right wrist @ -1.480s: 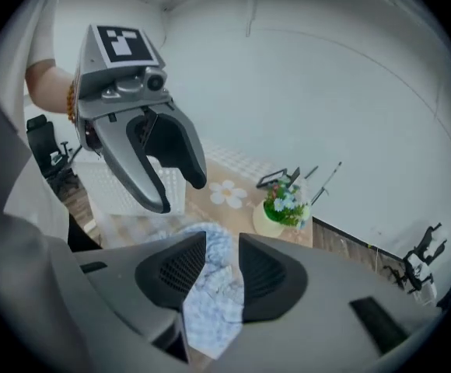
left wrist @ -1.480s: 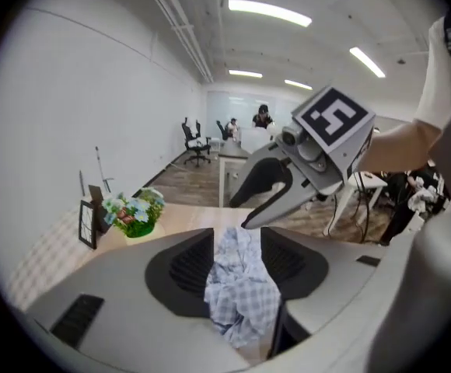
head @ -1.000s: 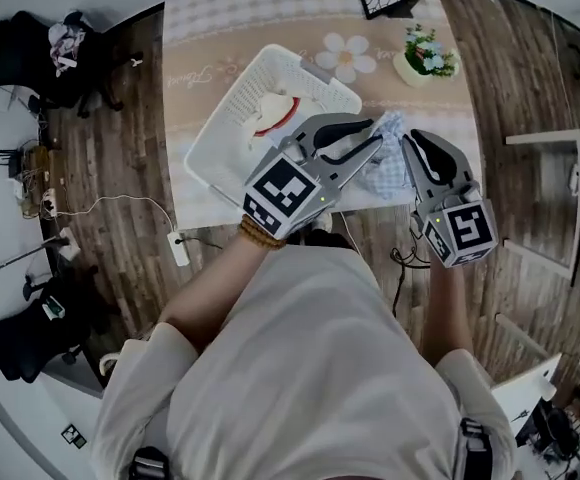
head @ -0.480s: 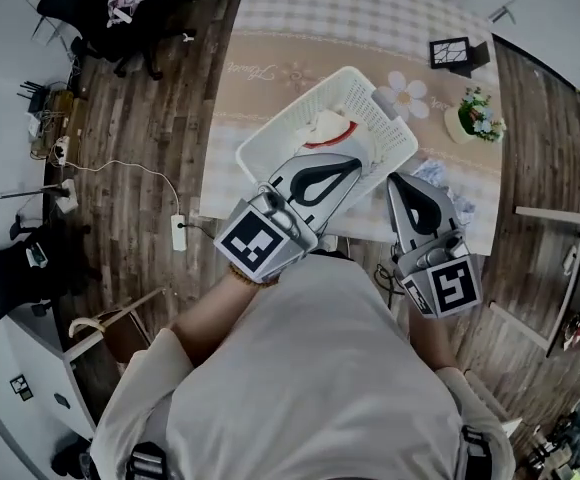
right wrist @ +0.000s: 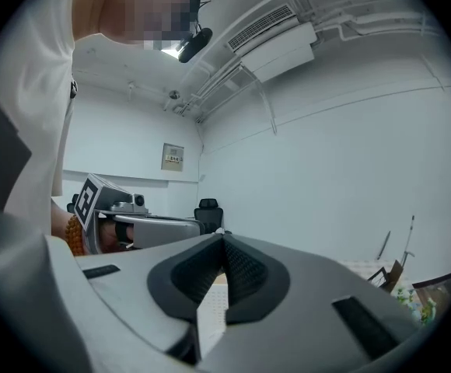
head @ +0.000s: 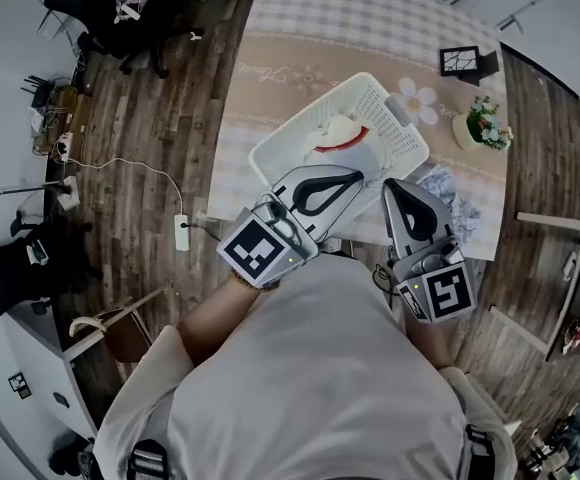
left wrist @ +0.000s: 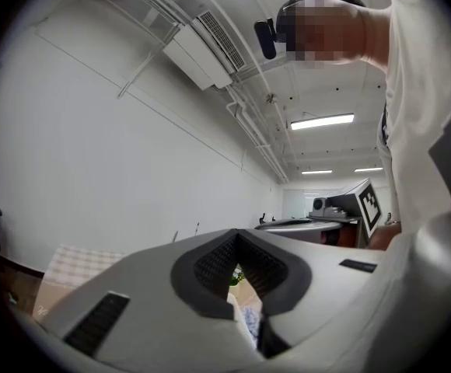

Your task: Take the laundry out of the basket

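A white slatted laundry basket sits askew on the checked tablecloth. A white garment with a red edge lies inside it. To its right, a crumpled blue checked cloth rests on the table by the front edge. My left gripper hovers over the basket's near corner, shut with nothing in it. The right gripper is held beside it, left of the blue cloth, also shut and empty. In both gripper views the jaws point up into the room, left gripper and right gripper, pads together.
A potted flower and a small black frame stand at the table's right side. A power strip and cable lie on the wooden floor at left. Office chairs stand beyond. A side table is at right.
Both grippers have pulled back from the blue checked cloth toward the body and their jaws have closed. The cloth now lies free on the table.
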Demonstrator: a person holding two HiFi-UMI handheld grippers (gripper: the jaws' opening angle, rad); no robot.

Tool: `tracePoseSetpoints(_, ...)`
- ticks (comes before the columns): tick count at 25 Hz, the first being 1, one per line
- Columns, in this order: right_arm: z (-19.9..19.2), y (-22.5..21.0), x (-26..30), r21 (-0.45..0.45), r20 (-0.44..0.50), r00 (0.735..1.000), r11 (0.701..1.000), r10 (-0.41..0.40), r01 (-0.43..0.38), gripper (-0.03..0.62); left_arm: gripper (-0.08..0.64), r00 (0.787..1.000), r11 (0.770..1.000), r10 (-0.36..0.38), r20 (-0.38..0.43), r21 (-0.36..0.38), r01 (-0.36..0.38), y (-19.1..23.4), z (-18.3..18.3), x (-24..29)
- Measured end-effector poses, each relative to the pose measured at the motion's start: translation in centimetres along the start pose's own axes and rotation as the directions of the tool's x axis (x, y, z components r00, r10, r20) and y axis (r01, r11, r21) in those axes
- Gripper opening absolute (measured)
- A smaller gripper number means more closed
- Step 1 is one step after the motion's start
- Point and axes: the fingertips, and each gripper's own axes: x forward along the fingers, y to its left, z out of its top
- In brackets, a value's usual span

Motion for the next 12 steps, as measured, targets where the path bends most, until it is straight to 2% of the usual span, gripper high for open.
tracePoseSetpoints(6,-1.4,-0.1,0.5,0.025,-0.046,0.999,1.000,0.011,-0.010,0.015,0.021,0.999,1.000,-0.012,-0.045,0.011,0.012,0.6,-0.6,0.3)
tracePoseSetpoints(12,-2.7,-0.3,1.2,0.002,-0.090,0.996,1.000,0.015,-0.015,0.015,0.023,0.996,1.000,-0.004,-0.085,0.016,0.005,1.3,-1.8,0.5)
